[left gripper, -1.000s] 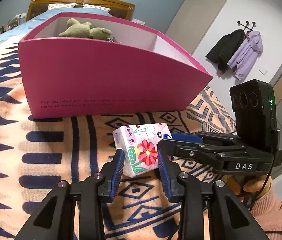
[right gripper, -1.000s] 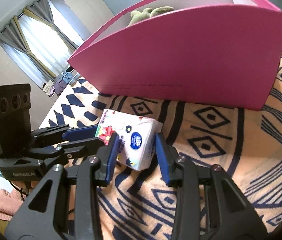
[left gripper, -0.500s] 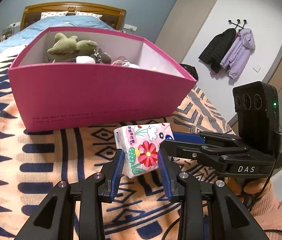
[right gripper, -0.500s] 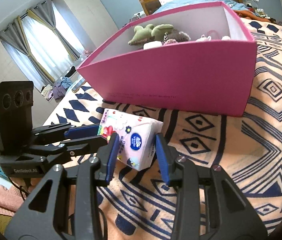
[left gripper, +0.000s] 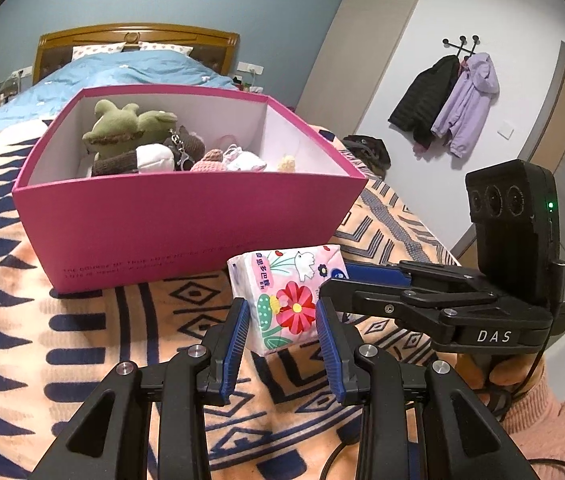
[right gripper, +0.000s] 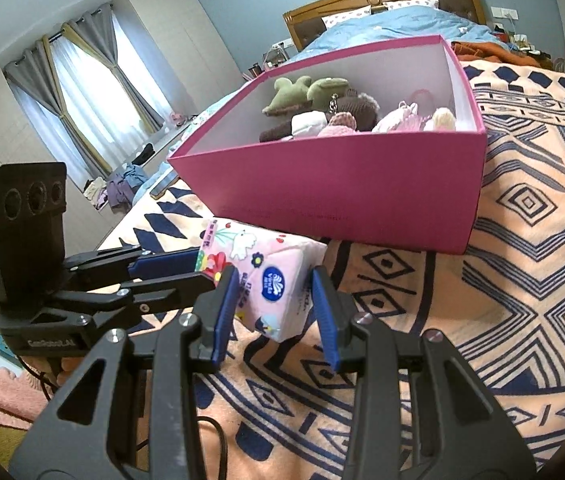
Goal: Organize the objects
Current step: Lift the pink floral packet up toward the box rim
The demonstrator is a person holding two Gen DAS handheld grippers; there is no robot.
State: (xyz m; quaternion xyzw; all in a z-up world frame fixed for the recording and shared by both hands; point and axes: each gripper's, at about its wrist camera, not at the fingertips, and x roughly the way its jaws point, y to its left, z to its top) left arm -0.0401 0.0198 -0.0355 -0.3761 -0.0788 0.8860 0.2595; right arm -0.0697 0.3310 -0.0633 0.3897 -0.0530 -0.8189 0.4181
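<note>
A pink floral tissue pack (left gripper: 286, 276) hangs a little above the patterned blanket, in front of the near wall of the pink box (left gripper: 186, 220). My left gripper (left gripper: 281, 308) is shut on the pack's near end. My right gripper (left gripper: 332, 280) comes in from the right and is shut on the pack's other side. In the right wrist view the tissue pack (right gripper: 270, 256) sits tilted between the pads of the right gripper (right gripper: 274, 280), with the left gripper (right gripper: 202, 266) clamped on its left end. The pink box (right gripper: 346, 184) holds a green plush frog (left gripper: 122, 128) and several small soft toys.
The orange and navy blanket (left gripper: 82, 340) covers the bed, with a blue duvet (left gripper: 122, 72) and wooden headboard (left gripper: 134, 36) behind the box. Coats (left gripper: 454, 100) hang on the right wall. A curtained window (right gripper: 82, 100) is at the left. A hand in a pink sleeve (left gripper: 522, 392) holds the right gripper.
Both grippers have risen together with the tissue pack held between them. The views now look down into the pink box, so the toys inside show.
</note>
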